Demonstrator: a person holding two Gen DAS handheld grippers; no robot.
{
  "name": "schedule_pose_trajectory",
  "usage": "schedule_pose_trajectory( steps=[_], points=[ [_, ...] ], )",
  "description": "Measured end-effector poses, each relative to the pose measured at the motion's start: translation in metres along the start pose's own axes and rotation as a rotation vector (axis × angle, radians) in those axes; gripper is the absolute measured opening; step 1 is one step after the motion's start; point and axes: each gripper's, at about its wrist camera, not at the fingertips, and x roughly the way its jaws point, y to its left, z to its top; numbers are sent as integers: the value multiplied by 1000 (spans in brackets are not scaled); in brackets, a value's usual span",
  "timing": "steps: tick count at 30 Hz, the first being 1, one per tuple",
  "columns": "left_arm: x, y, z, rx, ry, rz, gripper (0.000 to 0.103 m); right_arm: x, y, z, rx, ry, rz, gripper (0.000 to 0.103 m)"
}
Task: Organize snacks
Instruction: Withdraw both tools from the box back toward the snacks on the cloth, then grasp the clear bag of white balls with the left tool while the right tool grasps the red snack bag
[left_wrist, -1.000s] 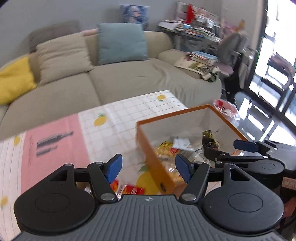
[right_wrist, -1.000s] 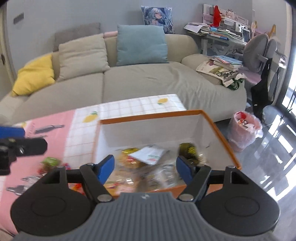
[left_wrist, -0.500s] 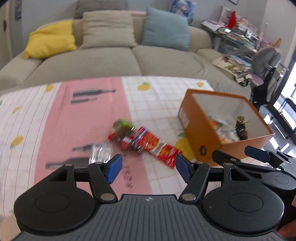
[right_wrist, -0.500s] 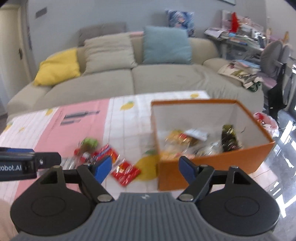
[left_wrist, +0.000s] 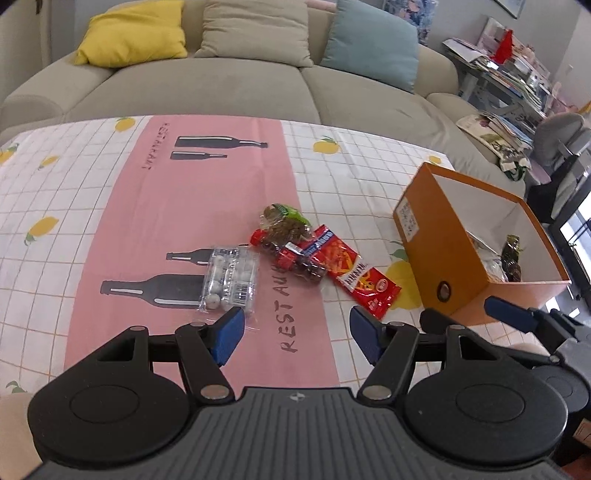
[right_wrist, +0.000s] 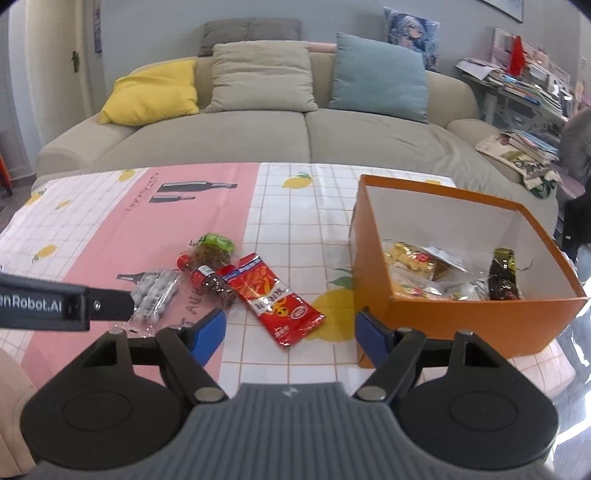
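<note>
Loose snacks lie mid-table: a clear pack of white candies (left_wrist: 231, 282) (right_wrist: 155, 291), a green-topped bag (left_wrist: 284, 221) (right_wrist: 214, 247), a dark-red pack (left_wrist: 299, 262) (right_wrist: 214, 284) and a red packet (left_wrist: 354, 275) (right_wrist: 277, 299). An orange box (left_wrist: 421, 258) (right_wrist: 480, 317) at the right holds several snacks. My left gripper (left_wrist: 295, 332) is open and empty, just short of the candies. My right gripper (right_wrist: 290, 334) is open and empty, near the red packet and the box's left front corner.
The table has a pink and white checked cloth (left_wrist: 166, 206) (right_wrist: 295, 218). A beige sofa (right_wrist: 295, 136) with cushions stands behind it. Cluttered shelves and a chair (left_wrist: 561, 144) are at the right.
Both grippers have pulled back and swung left from over the box. The loose snacks on the cloth have come into view in front of them. Both stay open.
</note>
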Motion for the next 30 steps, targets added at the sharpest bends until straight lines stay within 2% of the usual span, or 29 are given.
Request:
schedule_pose_trajectory(
  steps=[10, 21, 24, 25, 27, 30],
  points=[
    [33, 17, 6, -56, 77, 36, 77, 35, 17, 6, -66, 36, 48, 68],
    [80, 43, 17, -104, 126, 89, 77, 96, 18, 6, -137, 134, 98, 64],
    [96, 49, 22, -109, 141, 99, 81, 113, 21, 12, -185, 134, 106, 69],
    [102, 51, 23, -110, 151, 89, 82, 120, 22, 13, -209, 136, 97, 74],
    [111, 53, 25, -106, 153, 89, 82, 132, 24, 13, -254, 132, 96, 75],
    [123, 52, 25, -54, 131, 133, 83, 148, 26, 10, -340, 121, 98, 78]
  ],
)
